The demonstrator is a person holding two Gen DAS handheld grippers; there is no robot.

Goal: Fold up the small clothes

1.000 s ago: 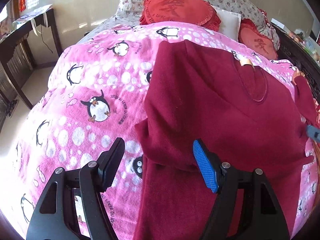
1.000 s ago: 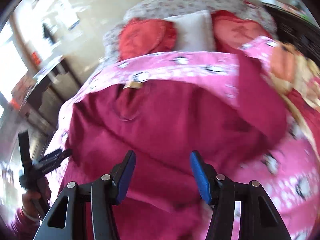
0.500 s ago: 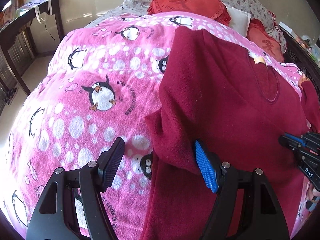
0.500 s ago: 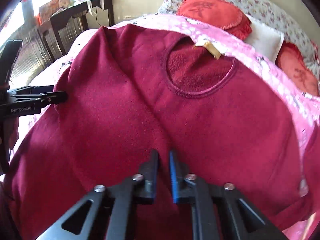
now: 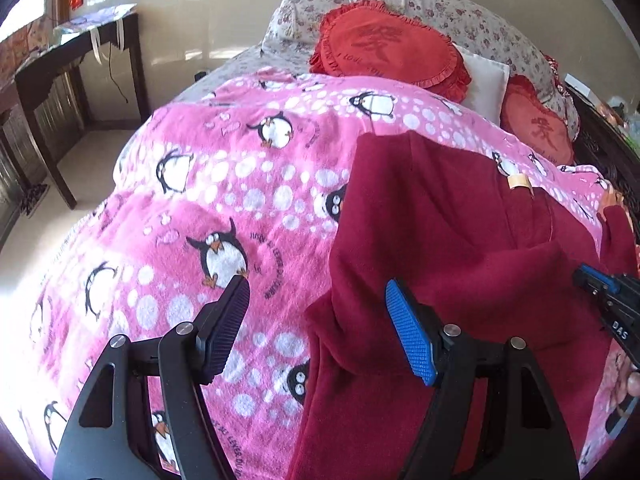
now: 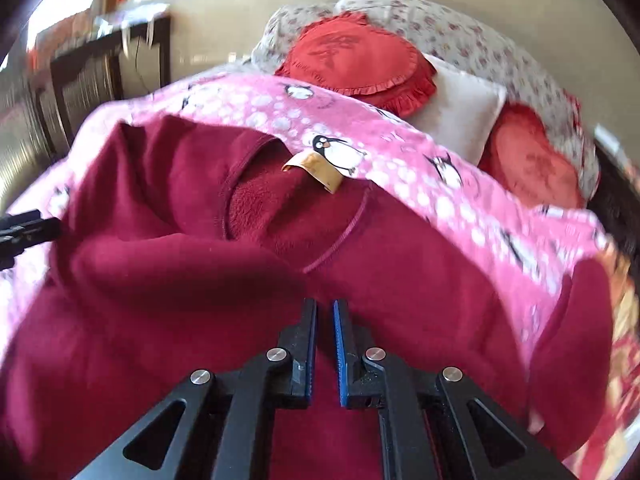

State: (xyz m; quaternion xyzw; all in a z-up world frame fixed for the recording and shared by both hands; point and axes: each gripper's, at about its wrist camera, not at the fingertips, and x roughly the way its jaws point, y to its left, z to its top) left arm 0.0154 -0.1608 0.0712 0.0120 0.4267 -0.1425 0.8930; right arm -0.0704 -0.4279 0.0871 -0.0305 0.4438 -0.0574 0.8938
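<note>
Fingers: right gripper [image 6: 324, 320] pinched together on maroon fleece top [image 6: 160, 320]; left gripper [image 5: 316, 328] apart, empty; fabric soft, light, floppy; grip hems near pink blanket's [image 5: 200, 200] edge.

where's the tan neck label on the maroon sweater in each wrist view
Left wrist view: the tan neck label sits right of centre, at the far edge of the maroon sweater.
Right wrist view: the label sits just above centre, at the back of the neck opening.
Shared landmark: the round red ruffled cushion beyond the pink penguin blanket.
</note>
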